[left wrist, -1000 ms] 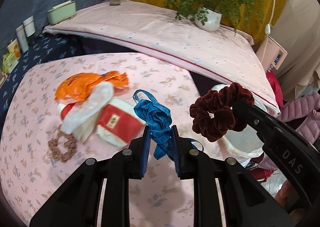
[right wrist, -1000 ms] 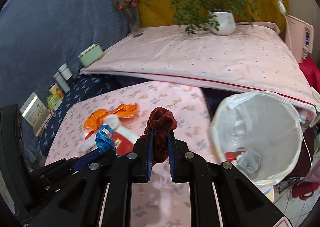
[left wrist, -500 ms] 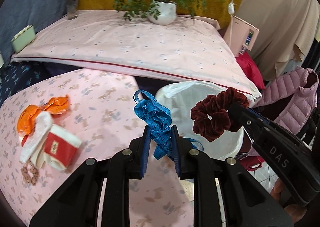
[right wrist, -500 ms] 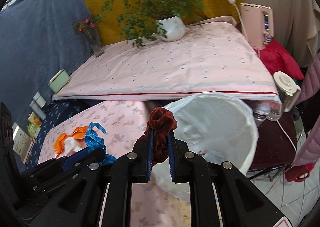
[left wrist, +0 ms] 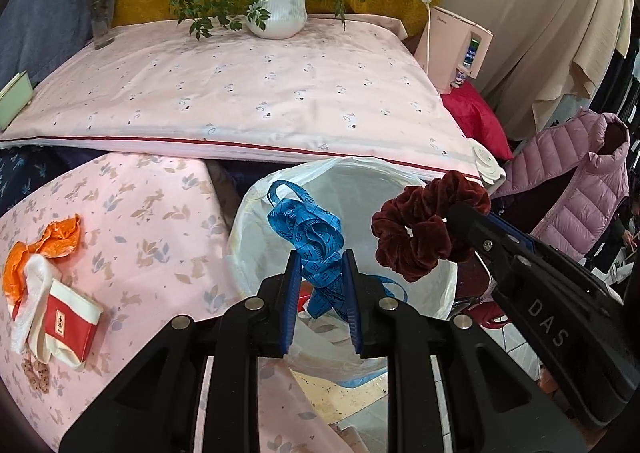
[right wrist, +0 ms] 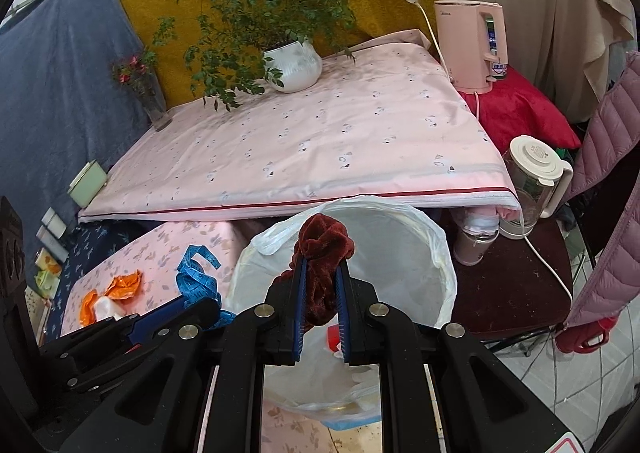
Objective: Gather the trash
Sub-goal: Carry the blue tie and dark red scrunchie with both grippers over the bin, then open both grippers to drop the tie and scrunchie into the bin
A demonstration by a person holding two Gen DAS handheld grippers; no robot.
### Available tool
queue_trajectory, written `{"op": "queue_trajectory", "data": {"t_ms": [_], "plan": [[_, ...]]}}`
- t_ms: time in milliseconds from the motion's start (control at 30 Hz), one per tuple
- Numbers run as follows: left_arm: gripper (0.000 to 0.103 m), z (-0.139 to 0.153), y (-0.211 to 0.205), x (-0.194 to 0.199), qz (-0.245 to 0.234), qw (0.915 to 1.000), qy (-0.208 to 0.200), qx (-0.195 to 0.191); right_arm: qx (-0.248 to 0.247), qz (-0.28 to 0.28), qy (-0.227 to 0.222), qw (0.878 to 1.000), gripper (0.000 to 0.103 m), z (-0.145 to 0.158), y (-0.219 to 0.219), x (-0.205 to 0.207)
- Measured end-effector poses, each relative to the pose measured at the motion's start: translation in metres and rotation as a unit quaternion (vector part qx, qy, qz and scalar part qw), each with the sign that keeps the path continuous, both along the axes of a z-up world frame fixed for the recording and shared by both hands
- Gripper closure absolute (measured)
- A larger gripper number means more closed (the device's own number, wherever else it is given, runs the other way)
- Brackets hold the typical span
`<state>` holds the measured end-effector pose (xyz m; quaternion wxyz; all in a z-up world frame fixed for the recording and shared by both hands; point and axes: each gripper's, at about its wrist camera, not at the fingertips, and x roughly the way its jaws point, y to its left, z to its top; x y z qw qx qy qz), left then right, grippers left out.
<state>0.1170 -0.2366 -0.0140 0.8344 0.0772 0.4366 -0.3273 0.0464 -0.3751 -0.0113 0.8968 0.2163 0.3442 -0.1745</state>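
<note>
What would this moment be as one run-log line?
left gripper: shut on blue measuring tape | right gripper: shut on dark red velvet scrunchie | both over lined trash bin | nothing released yet

Pretty sure I'm in somebody's lived-in room at home: a bed (right wrist: pixel 304 149) under a pink printed sheet with a potted plant (right wrist: pixel 294 63) and a vase of flowers (right wrist: pixel 148 89) on it, a pink kettle (right wrist: pixel 472 45), a puffer jacket (left wrist: pixel 572 189) draped nearby, and a lined trash bin (right wrist: pixel 400 237).
</note>
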Motion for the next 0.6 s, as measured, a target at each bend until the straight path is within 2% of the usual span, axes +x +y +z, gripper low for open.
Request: {"op": "queue_trajectory", "data": {"t_ms": [167, 300, 433, 600], "plan": [[0.082, -0.005, -0.007, 0.005, 0.0, 1.0, 0.009, -0.002, 0.001, 0.001, 0.005, 1.0, 0.09, -0.004, -0.004, 0.006], [0.062, -0.007, -0.004, 0.01, 0.02, 0.9998, 0.004, 0.001, 0.001, 0.004, 0.009, 1.0, 0.084, -0.006, -0.002, 0.012], [0.052, -0.009, 0.004, 0.017, 0.039, 0.9992, 0.006, 0.005, -0.001, 0.008, 0.009, 1.0, 0.084, -0.006, 0.002, 0.016], [0.052, -0.01, 0.019, 0.022, 0.057, 0.9983, 0.009, 0.001, 0.001, 0.013, 0.008, 1.0, 0.08, -0.006, 0.008, 0.02]]}}
